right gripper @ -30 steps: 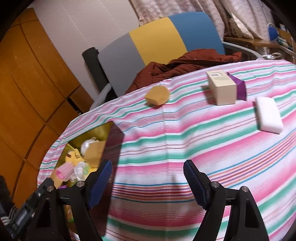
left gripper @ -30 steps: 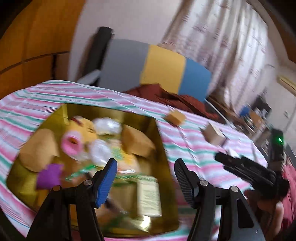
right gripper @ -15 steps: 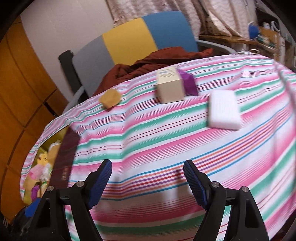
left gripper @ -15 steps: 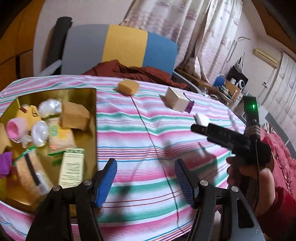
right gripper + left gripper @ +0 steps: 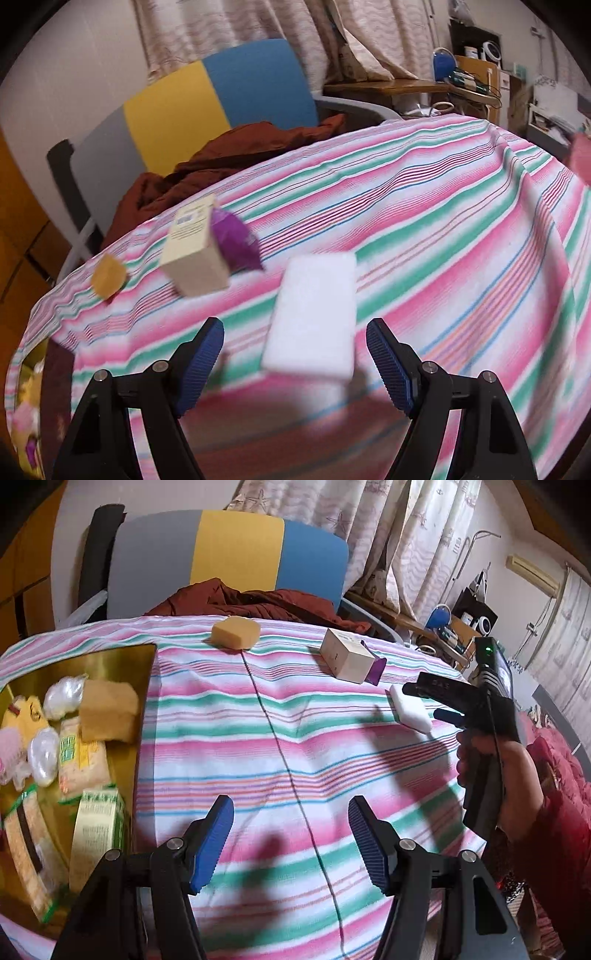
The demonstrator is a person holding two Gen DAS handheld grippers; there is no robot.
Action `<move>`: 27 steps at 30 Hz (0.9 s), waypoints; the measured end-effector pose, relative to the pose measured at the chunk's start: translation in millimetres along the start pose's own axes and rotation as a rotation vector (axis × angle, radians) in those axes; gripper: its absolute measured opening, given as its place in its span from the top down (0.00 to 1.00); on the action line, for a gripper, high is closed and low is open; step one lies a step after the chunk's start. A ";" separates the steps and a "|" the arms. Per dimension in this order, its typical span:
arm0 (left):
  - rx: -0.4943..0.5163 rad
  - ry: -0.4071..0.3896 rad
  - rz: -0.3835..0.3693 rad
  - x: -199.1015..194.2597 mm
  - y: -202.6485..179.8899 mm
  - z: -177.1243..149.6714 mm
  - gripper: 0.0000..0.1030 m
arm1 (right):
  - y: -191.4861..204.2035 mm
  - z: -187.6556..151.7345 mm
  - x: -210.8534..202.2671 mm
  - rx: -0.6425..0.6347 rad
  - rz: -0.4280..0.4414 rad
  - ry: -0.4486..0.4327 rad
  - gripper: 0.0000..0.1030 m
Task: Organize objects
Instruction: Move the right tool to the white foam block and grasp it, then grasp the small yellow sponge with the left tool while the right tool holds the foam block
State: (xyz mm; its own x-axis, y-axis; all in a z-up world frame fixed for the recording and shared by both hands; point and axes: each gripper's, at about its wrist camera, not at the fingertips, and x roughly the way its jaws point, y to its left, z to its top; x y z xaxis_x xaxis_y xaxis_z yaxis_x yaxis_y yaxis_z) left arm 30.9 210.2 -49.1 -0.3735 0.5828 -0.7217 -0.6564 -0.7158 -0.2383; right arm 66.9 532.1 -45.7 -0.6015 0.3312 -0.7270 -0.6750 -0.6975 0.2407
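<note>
A white sponge block lies on the striped tablecloth, just ahead of my right gripper, whose jaws stand open on either side of its near end without touching it. The left wrist view shows the same white block beside the right gripper, held by a hand in a red sleeve. Further back sit a beige box with a purple piece behind it, and a yellow sponge. My left gripper is open over bare cloth. A gold tray at the left holds several items.
A grey, yellow and blue chair with a dark red garment stands behind the table. Curtains and a cluttered desk are at the back right. The tablecloth has a crease running down its middle.
Both grippers swung right, away from the gold tray. The white block came from the far right to just in front of the right gripper's open jaws. Both stayed open.
</note>
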 end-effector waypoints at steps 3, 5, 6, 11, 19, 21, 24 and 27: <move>0.023 0.007 0.015 6.8 -1.9 12.1 0.36 | -2.8 6.1 17.0 -0.004 -0.039 0.009 0.24; 0.032 0.010 0.026 12.4 -1.5 20.6 0.36 | -2.9 4.1 26.4 -0.018 -0.056 0.017 0.33; 0.040 0.012 0.035 16.8 -1.0 27.0 0.36 | -2.6 1.1 28.3 -0.025 -0.058 0.019 0.42; 0.038 0.025 0.074 41.1 5.3 60.6 0.36 | -4.2 -9.5 26.0 -0.035 -0.045 -0.025 0.45; -0.041 0.064 0.150 107.1 23.5 134.2 0.19 | -5.2 -13.0 26.9 -0.026 -0.030 -0.047 0.45; -0.067 0.064 0.181 121.0 30.1 148.7 0.19 | -6.6 -12.5 28.0 -0.020 -0.023 -0.051 0.45; -0.071 0.054 0.241 142.4 38.5 170.0 0.19 | -7.4 -13.1 29.1 -0.019 -0.020 -0.057 0.44; -0.029 0.021 0.286 159.0 42.6 186.2 0.19 | -9.1 -13.4 29.8 -0.013 -0.012 -0.062 0.44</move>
State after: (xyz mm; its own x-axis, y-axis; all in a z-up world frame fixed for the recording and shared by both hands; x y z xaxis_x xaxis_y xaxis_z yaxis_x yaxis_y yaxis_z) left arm -178.4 344.0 -53.0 -0.5270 0.3482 -0.7752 -0.5071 -0.8608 -0.0419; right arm 60.8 539.9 -78.2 -0.6189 0.3784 -0.6883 -0.6772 -0.7009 0.2237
